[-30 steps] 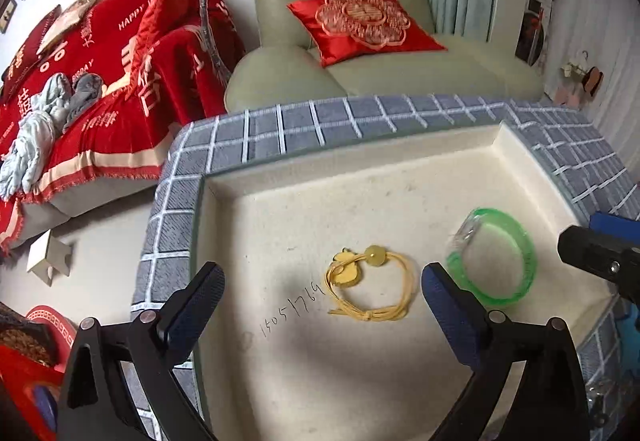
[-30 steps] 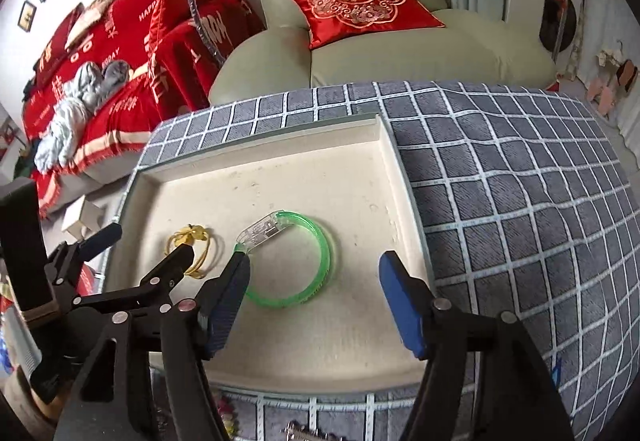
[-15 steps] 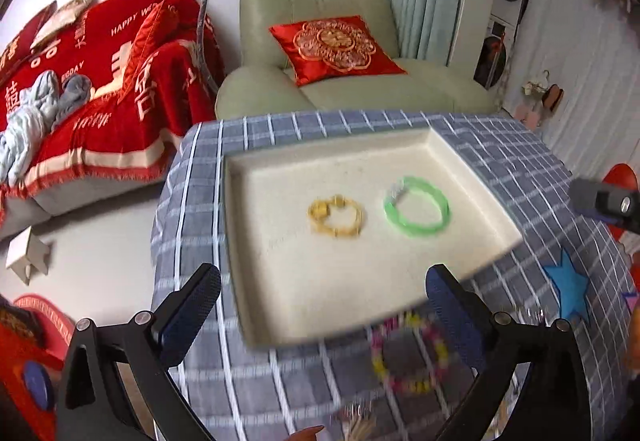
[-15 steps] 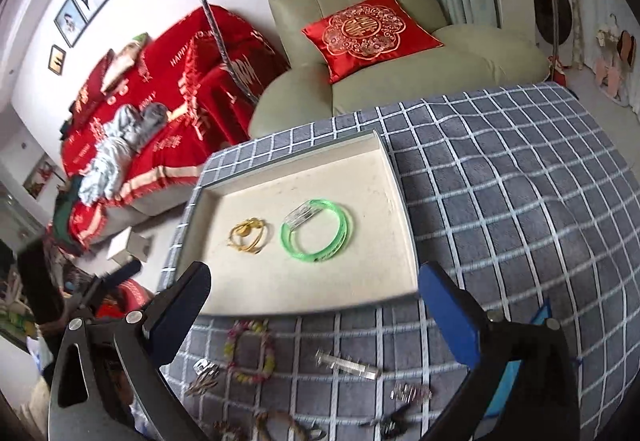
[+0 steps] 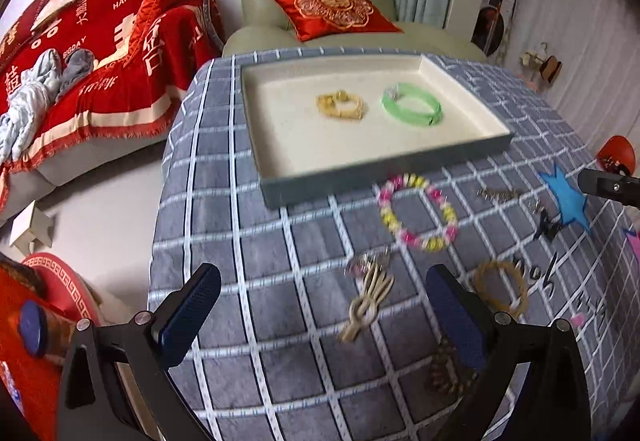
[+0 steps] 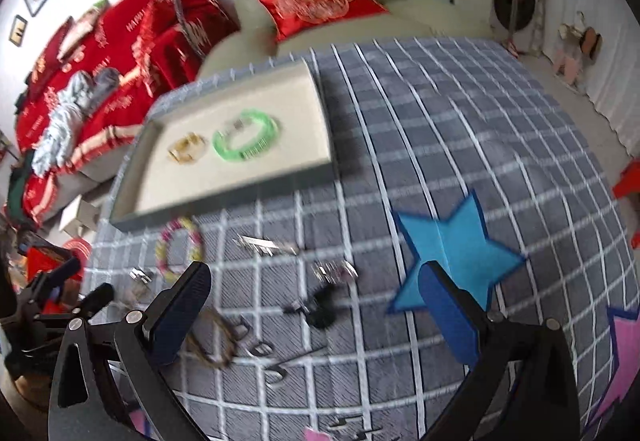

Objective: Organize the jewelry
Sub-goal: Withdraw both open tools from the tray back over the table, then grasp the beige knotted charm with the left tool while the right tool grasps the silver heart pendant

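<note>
A cream-lined tray (image 5: 400, 165) (image 6: 224, 193) on the checked tablecloth holds a yellow cord bracelet (image 5: 340, 105) (image 6: 187, 149) and a green bangle (image 5: 412, 105) (image 6: 246, 135). In front of the tray lie a pink-and-yellow bead bracelet (image 5: 416, 213) (image 6: 180, 249), a beige cord piece (image 5: 368, 301), a brown bracelet (image 5: 500, 291) (image 6: 212, 341), silver clips (image 6: 264, 245) and a black piece (image 6: 320, 309). My left gripper (image 5: 320, 313) is open and empty above the cord piece. My right gripper (image 6: 316, 317) is open and empty above the black piece.
A blue paper star (image 6: 452, 253) (image 5: 564, 197) and a pink one (image 6: 624, 357) lie on the cloth at the right. A green armchair with a red cushion (image 5: 332, 9) stands behind the table, a red-covered sofa (image 5: 80, 53) at the left.
Both grippers have pulled back from over the tray toward the table's near side, open and empty. The loose jewelry in front of the tray has come into view.
</note>
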### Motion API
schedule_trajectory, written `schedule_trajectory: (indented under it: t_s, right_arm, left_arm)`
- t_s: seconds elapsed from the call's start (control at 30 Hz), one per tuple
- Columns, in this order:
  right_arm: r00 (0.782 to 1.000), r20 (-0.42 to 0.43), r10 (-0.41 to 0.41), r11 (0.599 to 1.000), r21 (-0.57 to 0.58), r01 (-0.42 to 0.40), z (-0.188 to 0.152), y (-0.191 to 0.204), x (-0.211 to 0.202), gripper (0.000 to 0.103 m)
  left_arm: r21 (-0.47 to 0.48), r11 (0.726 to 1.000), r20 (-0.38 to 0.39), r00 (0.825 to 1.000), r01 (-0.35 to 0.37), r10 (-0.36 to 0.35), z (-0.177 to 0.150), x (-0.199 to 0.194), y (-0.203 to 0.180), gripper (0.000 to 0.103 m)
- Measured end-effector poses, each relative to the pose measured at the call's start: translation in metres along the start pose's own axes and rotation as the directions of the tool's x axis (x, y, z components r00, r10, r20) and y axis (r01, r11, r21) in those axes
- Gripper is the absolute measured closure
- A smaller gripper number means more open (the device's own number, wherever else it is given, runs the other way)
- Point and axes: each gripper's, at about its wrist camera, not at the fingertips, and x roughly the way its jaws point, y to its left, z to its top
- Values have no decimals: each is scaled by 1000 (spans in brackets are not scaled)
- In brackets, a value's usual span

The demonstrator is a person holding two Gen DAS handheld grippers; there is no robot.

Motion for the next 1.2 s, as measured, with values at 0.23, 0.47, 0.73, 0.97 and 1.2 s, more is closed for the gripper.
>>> schedule_trajectory:
  t_s: [0.23, 0.47, 0.73, 0.97, 1.2]
  right_arm:
    - [996, -40, -75, 994, -86, 72, -9, 5, 21, 0]
    - [990, -96, -101, 991, -93, 92, -8, 4, 48, 15]
    - [984, -106, -140, 981, -147, 124, -7, 6, 64, 33]
    - [984, -104, -146, 978, -166, 127, -6, 16, 62, 67]
    - [989, -80, -122, 987, -118, 112, -7, 9, 54, 67]
  left_arm:
    - [15, 1000, -29, 1000, 3, -3, -12, 9, -6, 0]
    - [24, 1000, -33, 999, 19, -18, -12, 16, -9, 0]
    - [50, 998, -71, 997, 27, -23, -14, 25, -15, 18]
    - [82, 995, -60, 997, 59, -54, -18, 23, -25, 59]
    - [44, 993, -51, 993, 107, -104, -18, 18, -20, 83]
